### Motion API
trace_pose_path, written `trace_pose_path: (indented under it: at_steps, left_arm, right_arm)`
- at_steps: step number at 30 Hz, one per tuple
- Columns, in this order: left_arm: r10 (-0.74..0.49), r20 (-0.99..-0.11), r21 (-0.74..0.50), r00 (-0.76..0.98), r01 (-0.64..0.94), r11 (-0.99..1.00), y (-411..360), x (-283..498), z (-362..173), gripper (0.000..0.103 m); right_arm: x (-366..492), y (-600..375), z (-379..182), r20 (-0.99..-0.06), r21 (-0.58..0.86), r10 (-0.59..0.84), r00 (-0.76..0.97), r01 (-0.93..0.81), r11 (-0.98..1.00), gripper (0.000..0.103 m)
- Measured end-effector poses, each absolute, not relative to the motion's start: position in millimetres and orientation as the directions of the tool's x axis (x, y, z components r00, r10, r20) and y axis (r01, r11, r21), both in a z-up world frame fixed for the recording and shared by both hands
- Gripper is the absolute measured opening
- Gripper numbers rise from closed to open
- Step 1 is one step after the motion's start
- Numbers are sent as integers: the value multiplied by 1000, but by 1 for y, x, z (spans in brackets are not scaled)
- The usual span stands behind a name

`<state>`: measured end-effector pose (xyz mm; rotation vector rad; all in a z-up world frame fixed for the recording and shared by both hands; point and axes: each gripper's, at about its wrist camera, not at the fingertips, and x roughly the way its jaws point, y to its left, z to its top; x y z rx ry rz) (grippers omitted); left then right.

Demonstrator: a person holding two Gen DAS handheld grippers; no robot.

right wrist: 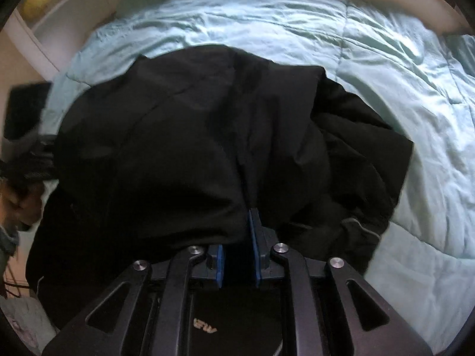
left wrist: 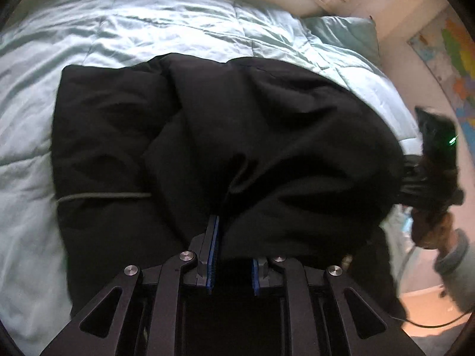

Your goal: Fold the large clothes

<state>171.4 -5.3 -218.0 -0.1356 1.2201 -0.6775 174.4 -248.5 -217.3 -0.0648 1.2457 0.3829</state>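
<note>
left tongs (left wrist: 231, 237): a fold of the black garment (left wrist: 207, 136) runs between my blue pads (left wrist: 214, 246); the left pad shows, the right one is mostly buried under cloth, so i take it as clamped on the fabric. the garment spreads ahead and to both sides of these tongs, bunched, lying on the pale blue comforter (left wrist: 142, 20). a grey drawcord (left wrist: 104, 197) lies across it to the left. pillow (left wrist: 341, 34) far ahead right.

right tongs (right wrist: 242, 237): pads close together, a pinch of the same black garment (right wrist: 178, 136) held at the tips. cloth mounds ahead and left; crumpled layers to the right, comforter (right wrist: 386, 59) beyond.
</note>
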Motion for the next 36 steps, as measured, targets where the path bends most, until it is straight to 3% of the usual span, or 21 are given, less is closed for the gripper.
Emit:
trace_pose_path:
  at_steps: [2,4,6,8,11,15,19,23,27,30,32,34,36]
  left_arm:
    - [-562,-807,-460,182,404,791,9,169,-188,19]
    - [-600,-769,-484,220,412,772,24,165,-158,20]
    - [-624,-738,-501,257,412,762,36,169,-134,24]
    - [-619,-718,-482,318,414,772,39,180,-111,36]
    - [-625,-683,-474,378,422,773,17,213,-90,45]
    - [-641,-702,-530,309,374,761,-14,252,-108,45]
    - [-670,-685,-567,287,368,737,-19,266,-113,45]
    - [-672,-680,-554,294,396,733,-32,284,-103,45]
    - [-670,-706,-547,228,427,721,-57,302,-115,45]
    - [-642,-766,-577,32,407,708,-82,283,-164,45]
    - [-559,-824,-537,-90,436,722,-98,243,-204,45]
    - [-517,-849,-504,-107,454,734,-99,216,-221,44]
    - [-550,-833,-521,-59,415,746,-84,200,-219,44]
  right_arm:
    - [178,-252,-209,-932,199,281,230,-324,925,34]
    - [179,-261,-191,-926,178,269,266,-319,931,51]
    - [189,-268,-171,-921,153,248,301,-306,940,52]
    - [207,-268,-151,-910,143,240,338,-286,948,52]
    - [238,-252,-134,-893,130,223,390,-250,959,52]
    - [265,-230,-131,-909,133,209,362,-223,966,52]
    - [236,-229,-125,-922,97,215,322,-345,934,52]
    - [217,-238,-129,-924,178,291,250,-393,902,52]
    - [219,-262,-105,-913,121,238,333,-336,934,52]
    - [248,-269,-88,-888,138,232,397,-251,958,52]
    - [268,-258,-94,-887,145,220,406,-208,967,52]
    - [283,-237,-117,-894,197,253,371,-182,963,52]
    - [289,-212,-159,-924,203,243,295,-159,966,52]
